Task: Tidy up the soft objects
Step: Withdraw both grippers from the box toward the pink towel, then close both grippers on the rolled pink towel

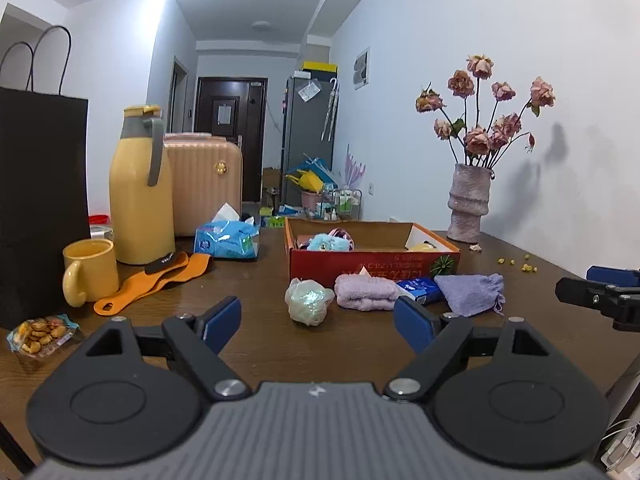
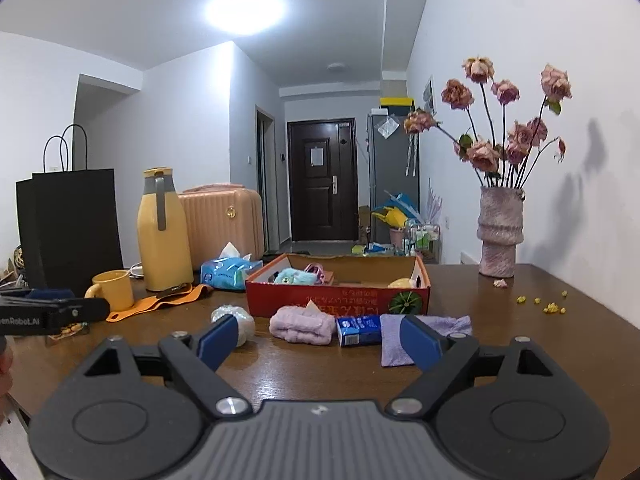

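Note:
A red cardboard box [image 1: 372, 266] [image 2: 338, 300] stands mid-table with a blue plush toy [image 1: 332, 242] [image 2: 294, 277] and a yellow item inside. In front of it lie a pale wrapped ball [image 1: 309, 300] [image 2: 236, 318], a folded lilac towel [image 1: 366, 292] [image 2: 302, 326], a blue tissue pack [image 1: 420, 289] [image 2: 358, 330] and a purple pouch [image 1: 470, 292] [image 2: 400, 338]. My left gripper [image 1: 318, 322] is open and empty, short of the ball. My right gripper [image 2: 320, 338] is open and empty, short of the towel and pack.
At the left stand a black paper bag [image 1: 40, 200], a yellow jug [image 1: 140, 192], a yellow mug [image 1: 90, 270], an orange strap [image 1: 156, 280], a snack packet [image 1: 40, 334] and a blue tissue packet [image 1: 226, 240]. A vase of dried roses [image 1: 470, 204] stands at the right by the wall.

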`<action>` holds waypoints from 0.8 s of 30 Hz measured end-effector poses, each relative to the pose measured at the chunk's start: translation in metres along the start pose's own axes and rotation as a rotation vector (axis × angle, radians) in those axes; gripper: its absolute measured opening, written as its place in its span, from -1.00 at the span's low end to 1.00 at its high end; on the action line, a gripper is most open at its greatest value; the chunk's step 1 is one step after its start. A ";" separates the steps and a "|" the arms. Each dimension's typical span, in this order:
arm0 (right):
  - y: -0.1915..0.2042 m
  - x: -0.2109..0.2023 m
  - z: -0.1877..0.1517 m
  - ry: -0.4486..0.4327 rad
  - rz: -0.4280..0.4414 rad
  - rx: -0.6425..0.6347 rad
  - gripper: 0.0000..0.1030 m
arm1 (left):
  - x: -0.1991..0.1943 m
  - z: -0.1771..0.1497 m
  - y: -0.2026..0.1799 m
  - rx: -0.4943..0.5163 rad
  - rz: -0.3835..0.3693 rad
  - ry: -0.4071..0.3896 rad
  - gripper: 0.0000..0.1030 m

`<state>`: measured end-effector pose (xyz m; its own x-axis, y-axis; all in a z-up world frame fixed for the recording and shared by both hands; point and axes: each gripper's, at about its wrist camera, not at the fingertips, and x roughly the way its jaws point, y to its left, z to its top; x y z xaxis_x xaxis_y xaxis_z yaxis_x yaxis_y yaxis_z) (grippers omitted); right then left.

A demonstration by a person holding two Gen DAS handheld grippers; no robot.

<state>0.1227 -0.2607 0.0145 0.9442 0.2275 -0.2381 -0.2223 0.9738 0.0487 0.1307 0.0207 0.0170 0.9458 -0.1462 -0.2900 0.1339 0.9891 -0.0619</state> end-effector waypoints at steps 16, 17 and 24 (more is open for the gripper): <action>-0.039 0.158 0.014 0.176 0.070 0.112 -0.08 | 0.177 0.039 -0.031 -0.037 -0.171 0.151 0.25; -0.040 0.172 0.016 0.181 0.076 0.115 -0.09 | 0.195 0.042 -0.033 -0.045 -0.173 0.172 0.17; -0.037 0.278 0.013 0.315 0.109 0.125 -0.26 | 0.308 0.036 -0.019 -0.129 -0.082 0.374 -0.11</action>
<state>0.3968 -0.2337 -0.0413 0.7909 0.3356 -0.5117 -0.2676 0.9417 0.2040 0.4301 -0.0421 -0.0371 0.7573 -0.2452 -0.6052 0.1434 0.9667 -0.2121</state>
